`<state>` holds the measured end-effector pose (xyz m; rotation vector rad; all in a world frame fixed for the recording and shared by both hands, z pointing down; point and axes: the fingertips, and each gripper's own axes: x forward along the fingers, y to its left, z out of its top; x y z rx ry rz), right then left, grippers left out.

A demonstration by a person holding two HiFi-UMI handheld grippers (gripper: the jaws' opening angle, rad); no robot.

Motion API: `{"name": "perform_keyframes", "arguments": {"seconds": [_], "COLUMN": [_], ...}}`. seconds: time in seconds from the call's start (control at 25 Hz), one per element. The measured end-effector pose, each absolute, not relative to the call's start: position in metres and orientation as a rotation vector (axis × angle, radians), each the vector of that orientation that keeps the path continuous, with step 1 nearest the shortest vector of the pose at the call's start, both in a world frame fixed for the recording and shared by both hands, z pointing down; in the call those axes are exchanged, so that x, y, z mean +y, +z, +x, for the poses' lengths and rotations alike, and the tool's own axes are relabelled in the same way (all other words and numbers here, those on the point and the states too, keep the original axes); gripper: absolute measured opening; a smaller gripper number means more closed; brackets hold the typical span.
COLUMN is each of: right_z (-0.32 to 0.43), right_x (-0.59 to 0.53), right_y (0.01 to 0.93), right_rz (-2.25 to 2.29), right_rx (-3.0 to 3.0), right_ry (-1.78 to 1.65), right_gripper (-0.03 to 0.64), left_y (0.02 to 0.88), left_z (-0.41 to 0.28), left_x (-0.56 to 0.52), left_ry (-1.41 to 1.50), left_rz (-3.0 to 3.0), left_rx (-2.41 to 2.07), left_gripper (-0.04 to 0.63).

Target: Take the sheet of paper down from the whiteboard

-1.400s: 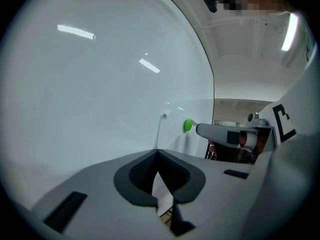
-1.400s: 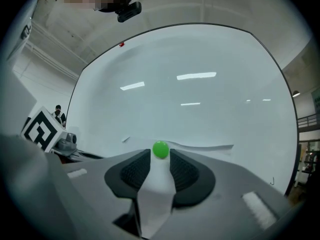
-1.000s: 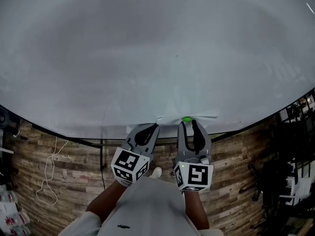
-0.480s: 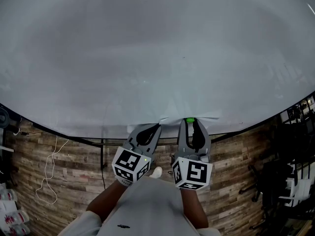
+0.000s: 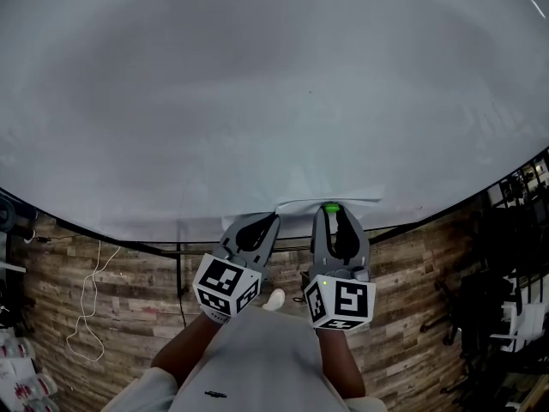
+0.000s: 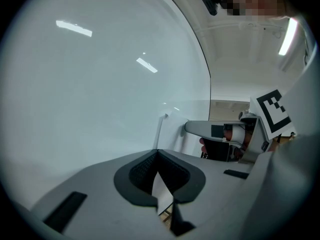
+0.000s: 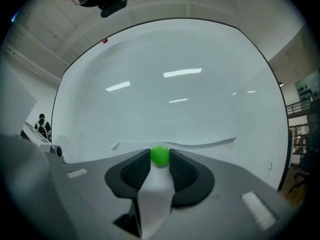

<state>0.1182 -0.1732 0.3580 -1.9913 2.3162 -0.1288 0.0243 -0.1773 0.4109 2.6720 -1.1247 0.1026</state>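
A white sheet of paper (image 5: 360,202) lies flat against the whiteboard (image 5: 257,84), pinned by a round green magnet (image 5: 329,209). My left gripper (image 5: 273,218) is shut on the sheet's left corner. In the left gripper view the paper (image 6: 172,129) lifts off the board and a strip of it runs between the closed pads (image 6: 145,170). My right gripper (image 5: 331,215) points level at the board. Its jaws are closing around the magnet (image 7: 160,154), and both pads (image 7: 137,170) touch its sides.
Below the board's dark lower edge is a wood-plank floor with a loose white cable (image 5: 86,307) at the left. Dark stands and clutter (image 5: 506,316) crowd the right side. A person (image 7: 43,125) stands far off to the board's left.
The right gripper has rolled slightly, so its marker cube sits at a new tilt. Both hands stay where they were, and the paper and magnet have not moved.
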Motion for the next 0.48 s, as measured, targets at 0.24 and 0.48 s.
{"name": "perform_keyframes", "arguments": {"seconds": [0.24,0.48], "right_z": [0.123,0.129], "right_x": [-0.156,-0.129], "right_y": [0.363,0.355], "right_rz": [-2.042,-2.117], "right_rx": [2.257,2.188], "right_ry": [-0.157,-0.135], "right_gripper": [0.128,0.129], "left_y": [0.410,0.410], "left_z": [0.028,0.034], "left_x": [-0.165,-0.140], "left_ry": [0.117,0.144], "left_rz": [2.705,2.748], "left_rx": [-1.047,-0.907], "left_gripper": [0.006,0.006]}}
